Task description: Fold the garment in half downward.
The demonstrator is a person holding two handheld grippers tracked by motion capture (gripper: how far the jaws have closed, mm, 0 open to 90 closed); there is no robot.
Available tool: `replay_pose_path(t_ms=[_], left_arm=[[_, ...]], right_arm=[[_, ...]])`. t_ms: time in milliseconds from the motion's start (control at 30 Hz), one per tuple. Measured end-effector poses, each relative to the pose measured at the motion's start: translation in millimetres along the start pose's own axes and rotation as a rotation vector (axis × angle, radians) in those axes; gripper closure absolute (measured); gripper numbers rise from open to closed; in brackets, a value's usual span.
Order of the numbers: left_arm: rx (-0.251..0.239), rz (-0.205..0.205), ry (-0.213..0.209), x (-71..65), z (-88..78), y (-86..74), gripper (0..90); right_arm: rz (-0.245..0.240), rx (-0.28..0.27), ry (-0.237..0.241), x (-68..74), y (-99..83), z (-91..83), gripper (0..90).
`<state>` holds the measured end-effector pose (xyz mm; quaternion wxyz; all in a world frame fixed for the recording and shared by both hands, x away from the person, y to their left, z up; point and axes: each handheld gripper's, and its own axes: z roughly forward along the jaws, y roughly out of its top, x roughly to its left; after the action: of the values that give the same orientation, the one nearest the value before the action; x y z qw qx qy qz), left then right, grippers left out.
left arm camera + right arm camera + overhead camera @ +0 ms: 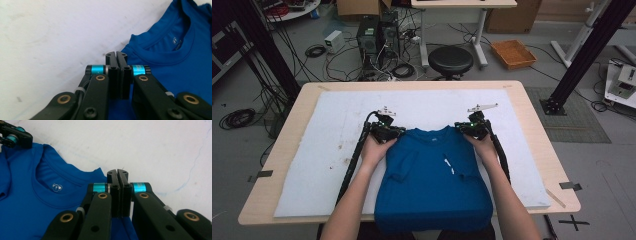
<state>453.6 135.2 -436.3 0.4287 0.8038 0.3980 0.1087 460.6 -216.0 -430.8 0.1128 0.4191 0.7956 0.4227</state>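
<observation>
Both grippers' jaws closed — at blue T-shirt [432, 175] shoulders.

- A light wooden table [532, 130] stands on a grey floor [602, 165], topped with a stained white mat [337, 130].
- Behind it sit a black round stool [450, 60], computer towers [374, 32] amid tangled cables, and an orange tray [513, 53].
- Black frame posts [584, 55] flank the table.
- The light is dim.
</observation>
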Motion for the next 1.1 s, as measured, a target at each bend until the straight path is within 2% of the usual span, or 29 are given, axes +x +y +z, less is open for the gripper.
replay_pose_path(t_ms=[100,200,333,500,667,733,800,900,1100], left_arm=[[-0.044,-0.014,0.019,6.1,-4.0,6.1,88.5],[-0.069,0.005,0.019,4.6,-11.0,12.8,88.5],[-0.078,0.058,0.007,-7.9,-25.1,17.3,88.5],[-0.121,0.125,-0.009,-32.9,-50.9,13.9,88.4],[-0.137,0.166,-0.021,-56.3,-77.3,-4.9,88.4],[-0.142,0.162,-0.037,-64.8,-86.2,-15.7,88.4],[-0.137,0.177,-0.043,-73.8,-93.8,-25.9,88.4],[-0.137,0.192,-0.053,-87.8,-103.6,-40.3,88.4],[-0.12,0.24,-0.074,-111.9,-116.1,-69.5,88.3]], right_arm=[[0.006,-0.02,-0.004,-0.7,10.0,2.2,89.7],[-0.003,-0.026,-0.014,2.2,17.0,0.8,89.8],[-0.026,-0.058,-0.014,10.6,16.6,-12.2,89.8],[-0.048,-0.113,0.006,30.4,3.2,-42.3,89.7],[-0.076,-0.143,0.032,51.8,-16.6,-74.2,89.6],[-0.077,-0.154,0.044,59.6,-26.3,-84.8,89.6],[-0.085,-0.162,0.051,67.7,-37.5,-94.2,89.6],[-0.082,-0.167,0.064,77.9,-54.5,-104.3,89.5],[-0.102,-0.143,0.069,99.6,-83.7,-120.1,89.4]])
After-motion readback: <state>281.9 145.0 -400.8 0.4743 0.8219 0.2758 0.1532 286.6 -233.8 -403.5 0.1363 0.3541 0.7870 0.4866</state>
